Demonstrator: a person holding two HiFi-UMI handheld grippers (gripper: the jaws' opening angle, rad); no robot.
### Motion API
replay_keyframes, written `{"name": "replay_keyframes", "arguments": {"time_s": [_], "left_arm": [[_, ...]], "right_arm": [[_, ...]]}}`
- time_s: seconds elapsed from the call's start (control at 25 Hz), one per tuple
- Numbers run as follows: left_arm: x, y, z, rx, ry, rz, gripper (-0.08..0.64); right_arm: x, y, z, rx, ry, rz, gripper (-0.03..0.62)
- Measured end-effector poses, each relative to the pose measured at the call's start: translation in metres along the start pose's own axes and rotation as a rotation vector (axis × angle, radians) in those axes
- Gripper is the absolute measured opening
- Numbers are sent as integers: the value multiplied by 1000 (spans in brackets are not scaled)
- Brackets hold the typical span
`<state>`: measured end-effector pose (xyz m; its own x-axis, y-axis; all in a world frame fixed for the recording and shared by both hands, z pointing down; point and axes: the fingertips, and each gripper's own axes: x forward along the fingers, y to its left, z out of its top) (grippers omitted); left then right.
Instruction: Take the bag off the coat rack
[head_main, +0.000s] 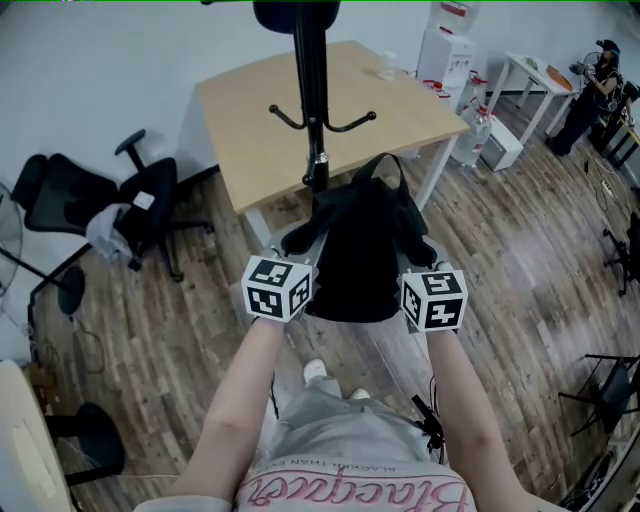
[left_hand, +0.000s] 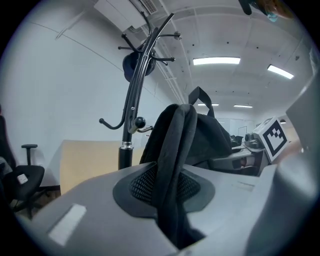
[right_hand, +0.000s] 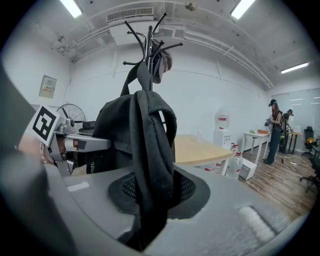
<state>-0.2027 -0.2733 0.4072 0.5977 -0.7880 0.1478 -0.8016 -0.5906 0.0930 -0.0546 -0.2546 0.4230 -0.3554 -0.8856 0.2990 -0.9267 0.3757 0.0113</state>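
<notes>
A black bag (head_main: 362, 250) hangs between my two grippers, just in front of the black coat rack (head_main: 312, 95). My left gripper (head_main: 297, 248) is shut on one black shoulder strap (left_hand: 172, 150), which runs up from between its grey jaws. My right gripper (head_main: 425, 262) is shut on the other strap (right_hand: 150, 160). The bag's top loop (left_hand: 200, 95) stands up free, apart from the rack's low hooks (left_hand: 120, 124) in the left gripper view. In the right gripper view the bag covers the rack's pole, so any contact there is hidden.
A light wooden table (head_main: 260, 110) stands right behind the rack. A black office chair (head_main: 110, 200) is at the left, a water dispenser (head_main: 446, 45) and a white side table (head_main: 535, 72) at the back right, with a person (head_main: 597, 85) beyond. A dark cap (left_hand: 132, 66) hangs on the rack.
</notes>
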Motion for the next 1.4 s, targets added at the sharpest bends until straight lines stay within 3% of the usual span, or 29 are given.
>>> {"name": "replay_keyframes", "arguments": {"time_s": [0.4,0.8,1.4], "left_arm": [[31,-40,35,69,-52,-78,86],[51,-82,74,138,-122,-149,84],[64,-110,102,171,-168,-184,80]], "right_arm": [[-31,-45,29,-61,-69,-104,77],[-68,-80,52,-49,-118,-203,77],[-91,-105,71,-57,-165,-267,75]]}}
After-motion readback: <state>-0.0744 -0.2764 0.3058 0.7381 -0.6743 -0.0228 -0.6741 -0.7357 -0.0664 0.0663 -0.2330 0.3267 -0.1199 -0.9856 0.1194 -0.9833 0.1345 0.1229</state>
